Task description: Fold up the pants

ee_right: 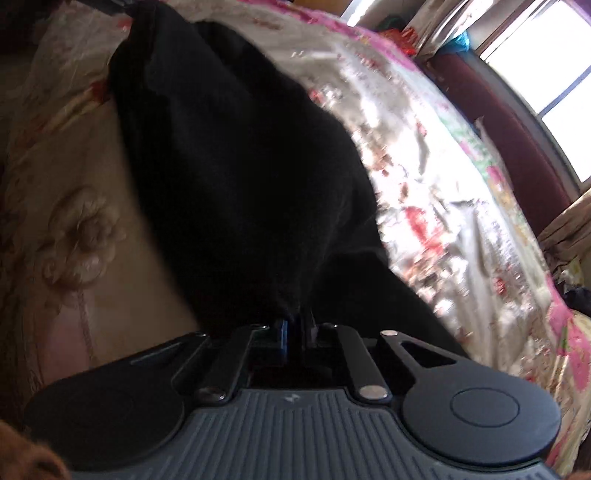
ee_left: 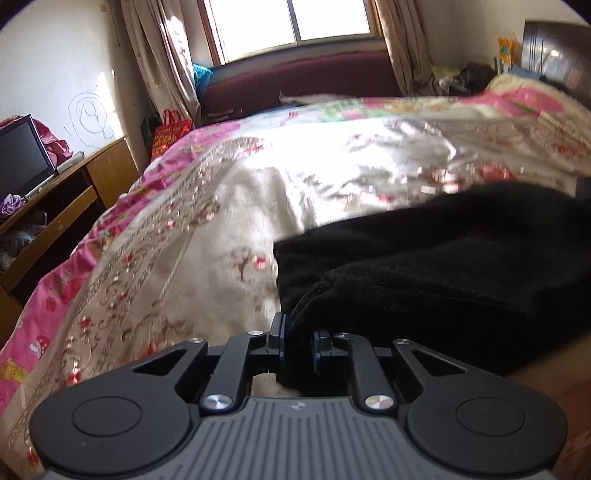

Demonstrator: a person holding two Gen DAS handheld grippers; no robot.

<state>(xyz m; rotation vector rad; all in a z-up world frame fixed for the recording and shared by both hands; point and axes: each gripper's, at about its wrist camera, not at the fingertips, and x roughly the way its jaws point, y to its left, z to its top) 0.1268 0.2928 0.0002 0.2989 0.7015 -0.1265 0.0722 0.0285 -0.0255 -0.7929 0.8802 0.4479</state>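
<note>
1. Both tongs are nearly closed, and we have black cloth pinched in each: our left gripper (ee_left: 298, 341) bites a thick rolled edge of the pants (ee_left: 443, 266), and our right gripper (ee_right: 295, 328) clamps a gathered bunch of the same cloth.
2. We see the pants lying on the flowered bedspread (ee_left: 221, 206), near its front edge, with the sunlit part of the bed beyond them.
3. From our left wrist the dark cloth runs away to the right and a little forward; from our right wrist it runs straight ahead and up the picture toward the far corner.
4. We judge the long axis runs between our two grips, so each hand seems to hold one end or corner of the same near edge.
5. Neither hand is the nearer: both already touch the cloth.
6. We judge the next move turns on carrying this held edge across the axis, toward the window (ee_left: 295, 22) side, keeping both grips level so the fold lands square.
7. Which part of the pants each grip holds we cannot tell; the black cloth shows no detail.
</note>
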